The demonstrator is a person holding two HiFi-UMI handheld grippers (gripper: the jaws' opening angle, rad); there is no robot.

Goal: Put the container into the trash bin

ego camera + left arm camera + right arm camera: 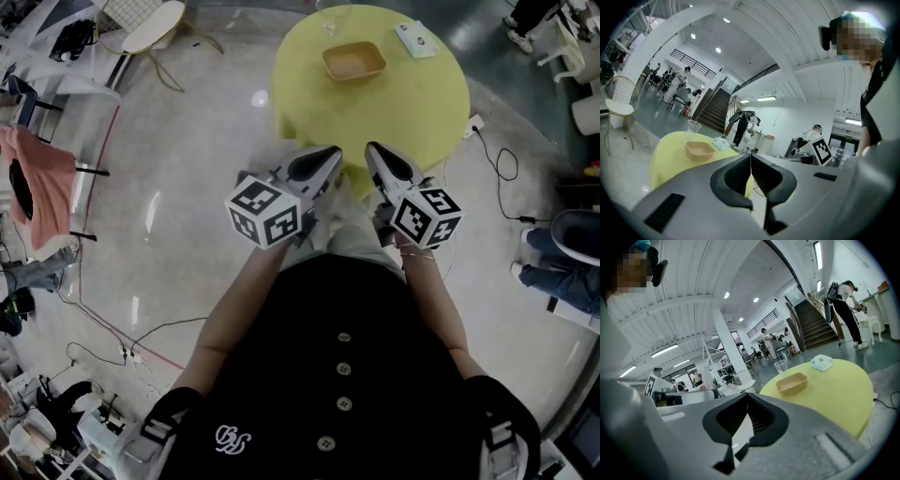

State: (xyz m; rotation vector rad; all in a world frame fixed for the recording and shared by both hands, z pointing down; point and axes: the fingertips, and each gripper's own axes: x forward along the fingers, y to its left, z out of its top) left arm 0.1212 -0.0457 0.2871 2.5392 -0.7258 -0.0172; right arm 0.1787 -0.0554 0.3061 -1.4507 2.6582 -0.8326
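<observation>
A shallow tan container (353, 60) sits empty on the round yellow table (422, 103), toward its far side. It also shows in the left gripper view (699, 150) and in the right gripper view (791, 383). My left gripper (328, 152) and right gripper (373, 150) hover side by side close to my body, just short of the table's near edge and well away from the container. Both point toward the table. The left gripper (751, 158) has its jaws closed together with nothing between them, and so does the right gripper (748, 398). I cannot make out a trash bin.
A small white box (415, 38) and a clear plastic cup (693, 126) stand on the table beyond the container. A white chair (150, 23) is at the far left, and cables (506, 169) run over the floor to the right. A seated person's legs (562, 258) show at the right edge.
</observation>
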